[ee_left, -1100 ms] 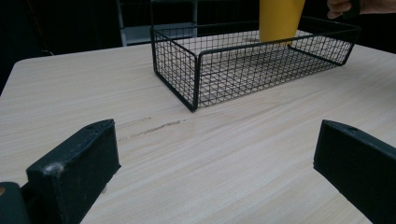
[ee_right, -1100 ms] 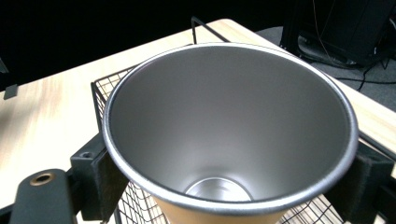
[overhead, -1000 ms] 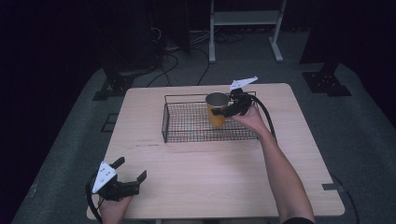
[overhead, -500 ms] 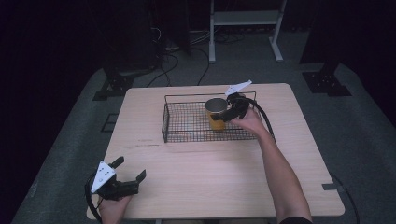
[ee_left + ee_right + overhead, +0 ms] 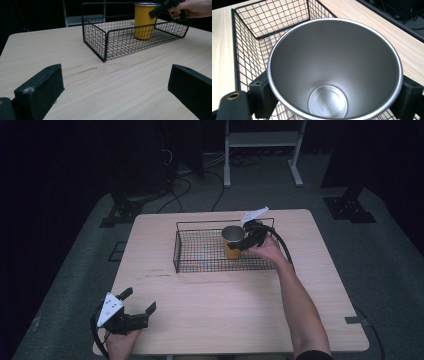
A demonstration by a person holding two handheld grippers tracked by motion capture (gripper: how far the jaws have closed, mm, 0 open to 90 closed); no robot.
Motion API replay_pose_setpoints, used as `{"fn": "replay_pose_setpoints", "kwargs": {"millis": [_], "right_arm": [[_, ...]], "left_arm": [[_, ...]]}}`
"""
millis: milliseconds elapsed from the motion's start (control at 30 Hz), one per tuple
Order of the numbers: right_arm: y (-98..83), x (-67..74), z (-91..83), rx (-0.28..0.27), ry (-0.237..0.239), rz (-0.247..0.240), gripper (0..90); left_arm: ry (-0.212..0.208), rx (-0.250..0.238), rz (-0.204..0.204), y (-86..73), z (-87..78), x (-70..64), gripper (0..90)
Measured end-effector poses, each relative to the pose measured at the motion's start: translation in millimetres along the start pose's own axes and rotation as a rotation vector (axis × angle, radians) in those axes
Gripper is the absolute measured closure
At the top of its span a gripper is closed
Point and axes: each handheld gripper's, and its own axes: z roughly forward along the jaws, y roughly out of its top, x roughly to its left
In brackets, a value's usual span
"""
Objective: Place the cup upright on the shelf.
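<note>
Right tongs point(image 5: 239, 243) clamp the yellow cup point(image 5: 232, 241), hiding its sides.

Yellow cup point(image 5: 231, 251) with silver inside, black wire-grid basket point(image 5: 200, 265), pale woodgrain table point(image 5: 240, 305).

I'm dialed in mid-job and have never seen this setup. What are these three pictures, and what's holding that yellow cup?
There is no robot: a person holds a two-jaw hand tool in each hand. The high view looks down on the wooden table. The other two pictures come from cameras riding on each tool. The right gripper has its jaws on either side of the yellow cup, which stands upright in the black wire basket; its own camera looks straight into the cup's empty steel inside. The left gripper rests open near the table's front left corner, holding nothing.
</note>
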Motion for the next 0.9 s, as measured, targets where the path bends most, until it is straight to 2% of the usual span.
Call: {"fn": "replay_pose_setpoints", "kwargs": {"millis": [167,333,533,633,733,900], "right_arm": [[1.6,2.2,0.9,0.018,-0.016,-0.02,12.1],[4.8,6.9,0.4,0.036,-0.054,-0.042,11.8],[6.2,9.1,-1.9,0.045,-0.055,-0.065,8.4],[6.9,9.4,-3.8,0.043,-0.059,-0.066,6.8],[8.1,10.1,-4.3,0.042,-0.071,-0.063,1.4],[10.6,10.7,-6.6,0.029,-0.066,-0.058,0.0]], "left_arm": [[-0.002,-0.001,-0.001,0.1,-0.6,0.2,0.0],[-0.003,-0.004,0.003,0.4,0.3,-1.5,0.0],[0.001,-0.005,0.005,0.8,-0.4,-1.4,0.0],[0.003,-0.005,0.005,1.0,-1.1,-1.1,0.0],[0.003,-0.005,0.005,0.9,-0.8,-1.3,0.0],[0.004,-0.005,0.007,1.1,-1.2,-1.2,0.0]]}}
